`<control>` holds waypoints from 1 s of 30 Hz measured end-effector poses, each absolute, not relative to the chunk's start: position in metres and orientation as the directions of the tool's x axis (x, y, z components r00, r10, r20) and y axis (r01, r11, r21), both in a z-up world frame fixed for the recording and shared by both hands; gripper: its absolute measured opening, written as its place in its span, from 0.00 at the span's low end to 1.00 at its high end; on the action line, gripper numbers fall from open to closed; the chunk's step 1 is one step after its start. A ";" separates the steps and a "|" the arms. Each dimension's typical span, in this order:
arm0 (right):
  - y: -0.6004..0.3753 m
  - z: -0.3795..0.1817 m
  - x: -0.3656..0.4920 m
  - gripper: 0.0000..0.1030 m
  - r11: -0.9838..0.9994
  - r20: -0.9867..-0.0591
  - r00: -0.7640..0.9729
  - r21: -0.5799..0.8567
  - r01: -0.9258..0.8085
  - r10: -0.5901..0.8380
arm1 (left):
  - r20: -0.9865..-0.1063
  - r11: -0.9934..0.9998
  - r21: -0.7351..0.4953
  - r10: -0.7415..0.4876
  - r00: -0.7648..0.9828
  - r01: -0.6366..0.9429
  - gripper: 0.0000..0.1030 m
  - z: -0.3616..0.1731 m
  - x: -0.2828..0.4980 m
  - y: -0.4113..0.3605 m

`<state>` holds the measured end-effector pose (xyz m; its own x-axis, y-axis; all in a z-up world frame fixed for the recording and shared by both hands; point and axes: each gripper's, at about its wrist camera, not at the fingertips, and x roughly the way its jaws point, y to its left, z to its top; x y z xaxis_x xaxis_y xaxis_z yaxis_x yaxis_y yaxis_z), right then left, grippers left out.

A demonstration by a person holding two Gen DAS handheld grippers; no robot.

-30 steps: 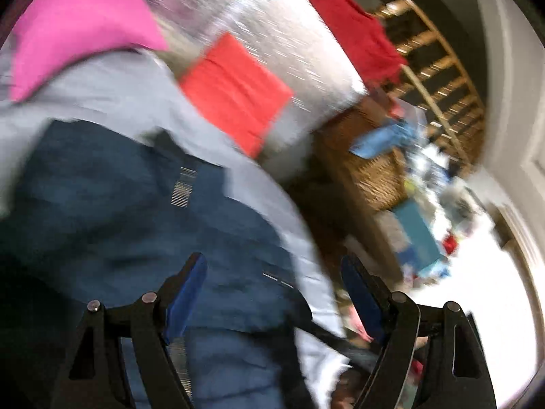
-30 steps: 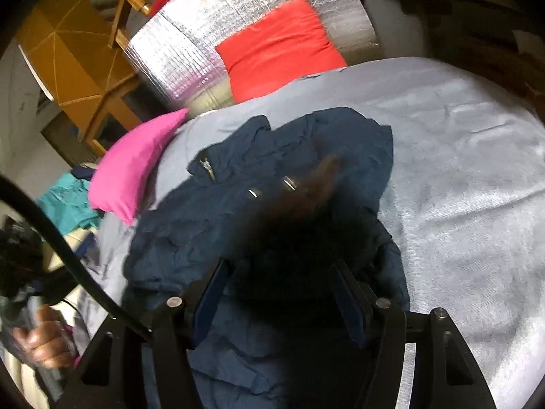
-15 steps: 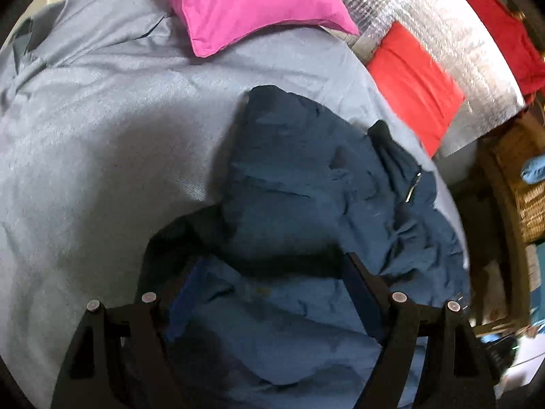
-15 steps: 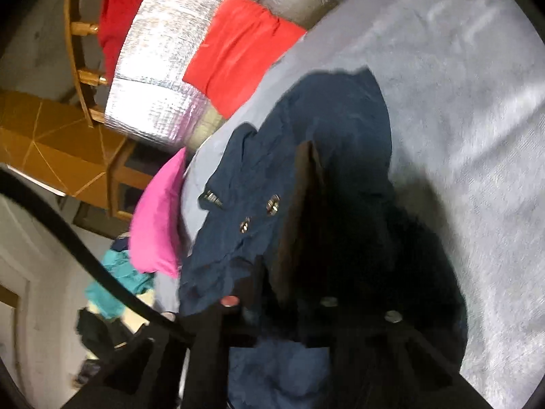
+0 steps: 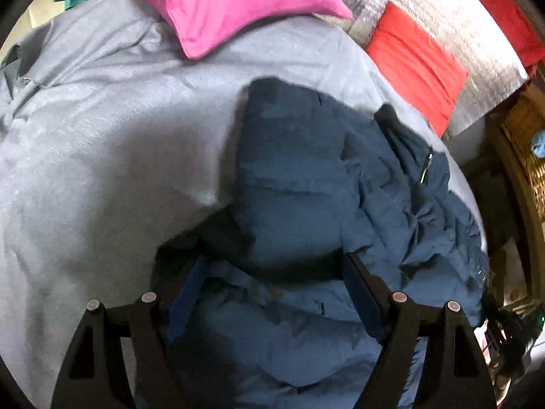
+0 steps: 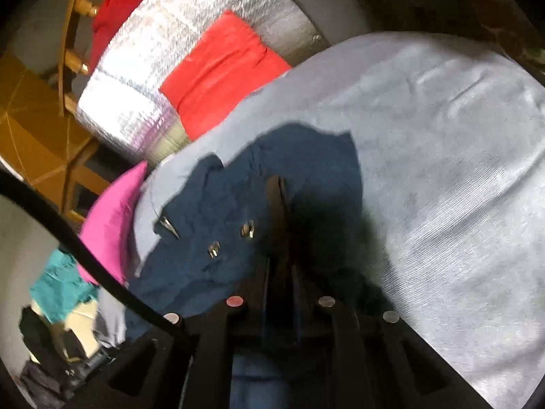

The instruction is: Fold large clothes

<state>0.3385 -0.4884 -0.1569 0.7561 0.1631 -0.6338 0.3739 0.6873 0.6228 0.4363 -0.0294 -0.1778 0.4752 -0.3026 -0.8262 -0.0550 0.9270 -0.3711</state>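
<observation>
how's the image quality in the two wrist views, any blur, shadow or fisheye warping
Left wrist view: strong fisheye curvature with black corners; the navy jacket is slightly soft, and a dark shadow lies between the open left hand-held gripper fingers. Right wrist view: motion blur on the red cushion; the right hand-held gripper, shut on jacket fabric, sits in deep shadow.

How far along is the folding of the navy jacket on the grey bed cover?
Barely begun. The navy jacket lies crumpled on the grey bed cover, with no neat fold visible. In hand: the right hand-held gripper is shut on jacket fabric; the left hand-held gripper is open over it. Left: flatten, fold the sleeves and body.
</observation>
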 end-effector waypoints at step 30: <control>-0.477 -0.159 0.343 0.49 0.772 -0.732 0.680 0.454 0.445 0.039 | -0.858 0.968 -0.232 -0.158 0.489 -0.096 0.83 -0.185 0.444 -0.020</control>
